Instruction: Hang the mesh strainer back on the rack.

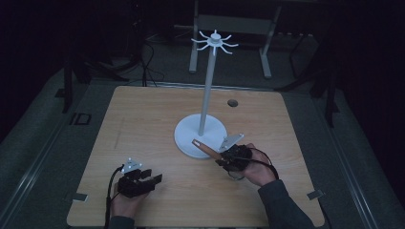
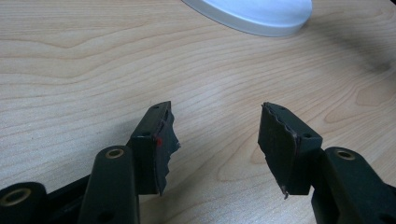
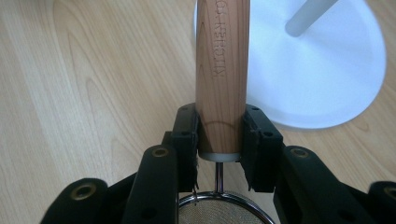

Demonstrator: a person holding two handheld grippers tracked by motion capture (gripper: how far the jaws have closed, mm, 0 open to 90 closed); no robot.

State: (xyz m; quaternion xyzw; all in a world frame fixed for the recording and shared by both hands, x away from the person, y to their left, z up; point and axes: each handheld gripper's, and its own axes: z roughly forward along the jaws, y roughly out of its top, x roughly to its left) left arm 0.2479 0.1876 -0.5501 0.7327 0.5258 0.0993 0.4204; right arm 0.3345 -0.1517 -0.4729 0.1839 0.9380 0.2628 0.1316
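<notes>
Right gripper (image 3: 219,140) clamps a small mesh strainer by its wooden handle (image 3: 221,70). Handle's long axis points up-left over the white hook stand's base (image 1: 188,138), mid-table; hooks (image 1: 215,40) well above. Left gripper (image 2: 215,140) open, empty, near the table's front-left edge, farther from the stand.

wooden-handled strainer (image 3: 221,70) tilted over white stand base (image 3: 327,84).

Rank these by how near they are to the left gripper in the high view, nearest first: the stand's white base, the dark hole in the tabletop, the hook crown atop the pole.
From the left gripper:
1. White base, up and right, mid-table.
2. Dark hole, farther right, near the table's far edge.
3. Hook crown, farthest, atop the pole.
</notes>
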